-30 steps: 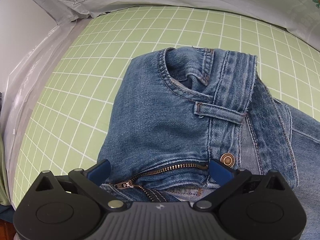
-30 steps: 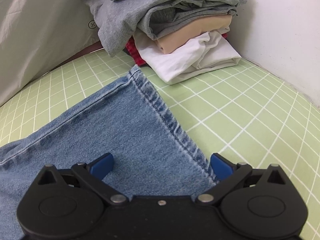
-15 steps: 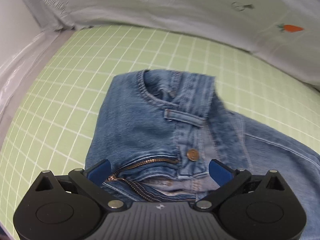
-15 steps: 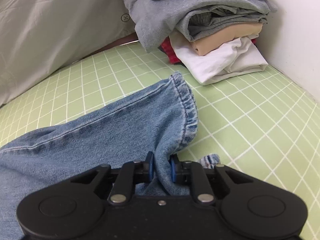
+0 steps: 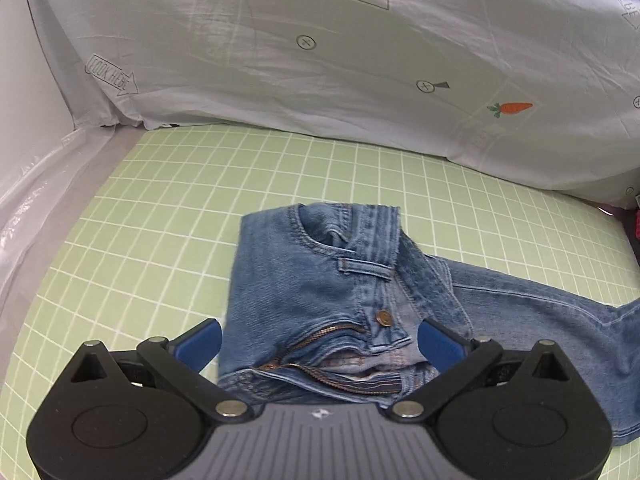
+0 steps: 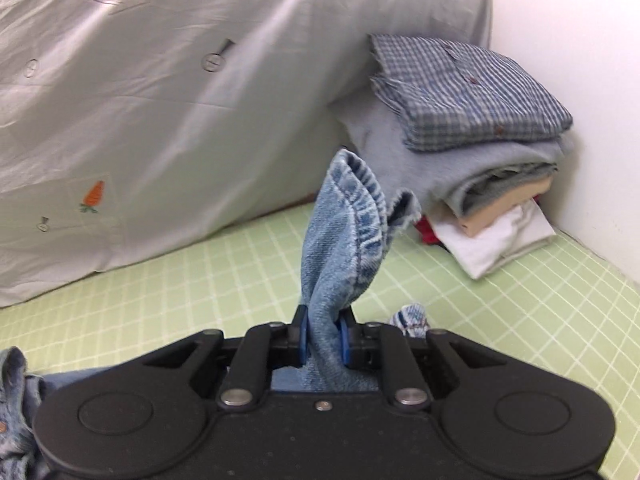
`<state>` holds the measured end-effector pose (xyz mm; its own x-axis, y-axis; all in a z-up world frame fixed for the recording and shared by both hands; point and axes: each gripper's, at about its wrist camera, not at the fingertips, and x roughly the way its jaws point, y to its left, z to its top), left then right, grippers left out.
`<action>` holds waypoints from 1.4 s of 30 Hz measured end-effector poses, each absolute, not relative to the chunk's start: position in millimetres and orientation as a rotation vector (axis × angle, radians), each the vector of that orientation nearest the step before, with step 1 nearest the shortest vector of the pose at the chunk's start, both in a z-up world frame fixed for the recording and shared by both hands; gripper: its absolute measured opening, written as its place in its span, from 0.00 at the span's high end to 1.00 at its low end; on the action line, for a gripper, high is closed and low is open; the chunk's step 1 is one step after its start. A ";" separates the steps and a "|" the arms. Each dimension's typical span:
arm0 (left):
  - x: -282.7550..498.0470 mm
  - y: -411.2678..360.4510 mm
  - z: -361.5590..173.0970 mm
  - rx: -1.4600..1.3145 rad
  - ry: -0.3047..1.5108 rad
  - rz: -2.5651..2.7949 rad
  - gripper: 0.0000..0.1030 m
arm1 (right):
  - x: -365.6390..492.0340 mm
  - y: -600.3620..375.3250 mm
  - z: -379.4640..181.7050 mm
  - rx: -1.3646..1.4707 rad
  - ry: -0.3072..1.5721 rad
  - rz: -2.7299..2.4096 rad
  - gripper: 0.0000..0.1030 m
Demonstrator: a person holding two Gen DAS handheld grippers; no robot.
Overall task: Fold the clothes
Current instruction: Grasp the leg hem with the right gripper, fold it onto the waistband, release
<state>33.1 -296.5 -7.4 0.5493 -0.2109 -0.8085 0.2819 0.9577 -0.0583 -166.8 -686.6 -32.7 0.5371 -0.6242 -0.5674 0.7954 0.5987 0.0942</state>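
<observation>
Blue jeans (image 5: 304, 304) lie on the green grid mat (image 5: 160, 208), waistband, open zipper and brass button facing me. My left gripper (image 5: 318, 342) is open, its blue pads either side of the fly, just above the denim. My right gripper (image 6: 322, 340) is shut on the jeans' leg hem (image 6: 344, 232) and holds it lifted off the mat, the cuff standing up between the pads. The waist end shows at the lower left of the right wrist view (image 6: 16, 408).
A grey printed sheet (image 5: 320, 48) rises behind the mat. A stack of folded clothes (image 6: 480, 160), plaid shirt on top, stands at the right against a white wall (image 6: 580, 40). A small patterned cloth (image 6: 410, 316) lies near the right gripper. Clear plastic (image 5: 36, 184) lines the left edge.
My right gripper closed on the leg hem and raised it off the mat. My left gripper pulled back and tilted up, staying open over the waistband.
</observation>
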 end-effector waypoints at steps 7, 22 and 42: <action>47.1 -252.3 -15.3 0.044 0.959 -0.288 0.00 | -90.5 -614.4 -42.7 0.315 0.570 -0.772 0.85; 93.8 -234.6 -52.4 -0.022 1.063 -0.277 0.00 | -23.8 -524.3 -92.0 0.252 0.744 -0.571 0.25; 66.2 -242.4 -51.0 0.048 1.090 -0.323 0.00 | -58.3 -540.6 -124.5 0.693 0.701 -0.375 0.76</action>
<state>66.2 -242.4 -51.0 0.4209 -0.2343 -0.8763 0.2813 0.9522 -0.1195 -58.3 -540.6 -124.5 0.7121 -0.0884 -0.6965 0.5306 0.7175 0.4514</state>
